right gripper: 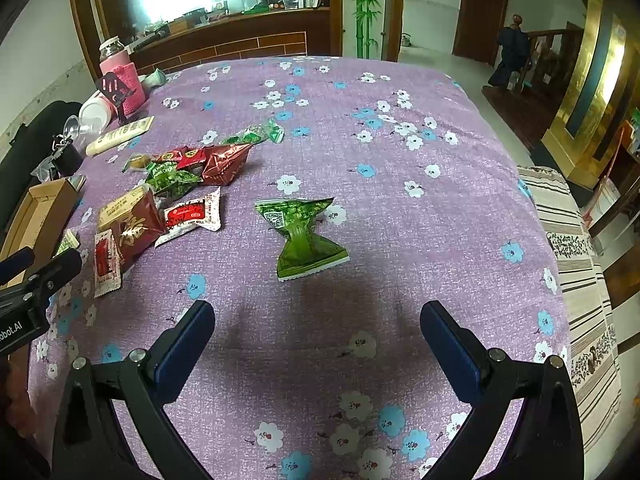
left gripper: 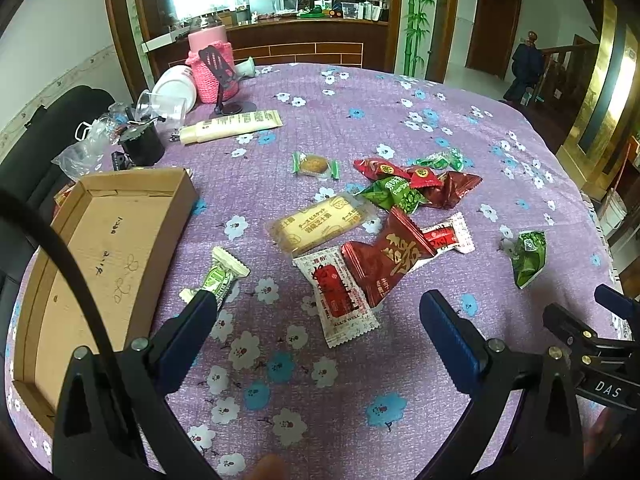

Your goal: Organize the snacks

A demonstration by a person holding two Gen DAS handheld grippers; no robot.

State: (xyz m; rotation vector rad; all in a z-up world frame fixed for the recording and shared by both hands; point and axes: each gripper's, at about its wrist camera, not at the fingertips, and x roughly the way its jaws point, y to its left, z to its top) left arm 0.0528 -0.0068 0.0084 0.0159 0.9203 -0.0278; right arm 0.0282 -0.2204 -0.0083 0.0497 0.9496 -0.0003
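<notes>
The snacks (left gripper: 372, 216) all lie loose on the purple tablecloth (left gripper: 360, 92), and the cardboard box (left gripper: 120, 232) beside them holds none, so I judge I have barely begun. My left gripper (left gripper: 316, 320) and right gripper (right gripper: 316, 328) both gape wide, holding nothing.

We see matt woven tablecloth (left gripper: 320, 92), matt corrugated cardboard box (left gripper: 100, 248) on it, glossy crinkled foil green packet (right gripper: 302, 232), pink knitted sleeve (left gripper: 210, 76) behind box.
</notes>
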